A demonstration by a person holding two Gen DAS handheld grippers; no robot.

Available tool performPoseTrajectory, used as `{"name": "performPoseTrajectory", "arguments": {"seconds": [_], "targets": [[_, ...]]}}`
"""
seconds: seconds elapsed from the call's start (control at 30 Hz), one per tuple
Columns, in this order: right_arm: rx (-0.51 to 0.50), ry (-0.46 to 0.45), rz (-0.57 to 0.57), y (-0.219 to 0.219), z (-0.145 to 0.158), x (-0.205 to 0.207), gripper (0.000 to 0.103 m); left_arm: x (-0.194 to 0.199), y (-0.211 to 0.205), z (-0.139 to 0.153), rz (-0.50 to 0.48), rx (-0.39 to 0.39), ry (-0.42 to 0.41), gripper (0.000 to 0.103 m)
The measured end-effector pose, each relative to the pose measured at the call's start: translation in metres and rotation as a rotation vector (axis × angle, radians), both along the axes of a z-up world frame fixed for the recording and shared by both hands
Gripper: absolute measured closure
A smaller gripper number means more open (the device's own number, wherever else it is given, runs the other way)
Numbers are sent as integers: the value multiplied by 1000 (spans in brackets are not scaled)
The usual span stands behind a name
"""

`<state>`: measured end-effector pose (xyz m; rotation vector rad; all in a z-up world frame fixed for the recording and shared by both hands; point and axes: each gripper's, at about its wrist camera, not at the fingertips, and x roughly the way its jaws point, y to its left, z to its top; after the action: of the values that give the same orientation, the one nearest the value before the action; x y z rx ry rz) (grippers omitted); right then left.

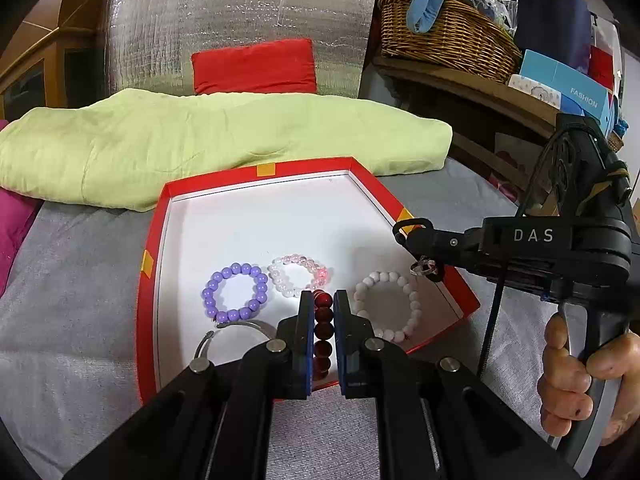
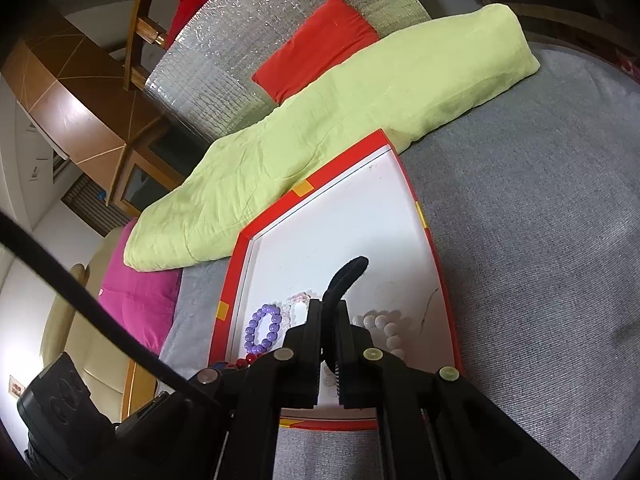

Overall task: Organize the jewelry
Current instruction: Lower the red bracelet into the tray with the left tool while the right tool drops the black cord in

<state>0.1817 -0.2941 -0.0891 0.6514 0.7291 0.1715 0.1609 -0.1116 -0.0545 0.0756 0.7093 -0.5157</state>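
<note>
Red-bead bracelet [image 1: 323, 320] sat clamped in left gripper [image 1: 323, 300] over red box [image 1: 256, 169] w/ other bracelets, prob for placing, while right gripper [image 2: 329, 308] pinched black strap [image 2: 347, 274].

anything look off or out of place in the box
Nothing is spilled or broken. The purple bracelet, pink bracelet and white bracelet lie flat in the red box. One oddity: the right gripper is clamped on a black strap, not jewelry. The left gripper holds a dark red bracelet.
</note>
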Motion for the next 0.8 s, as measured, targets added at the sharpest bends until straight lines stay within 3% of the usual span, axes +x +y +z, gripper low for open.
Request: {"name": "performPoseTrajectory", "arguments": {"seconds": [0.8], "targets": [[14,19,-6,-6,-10,25,97,1,-12,-7,-22,23,15,93]]}}
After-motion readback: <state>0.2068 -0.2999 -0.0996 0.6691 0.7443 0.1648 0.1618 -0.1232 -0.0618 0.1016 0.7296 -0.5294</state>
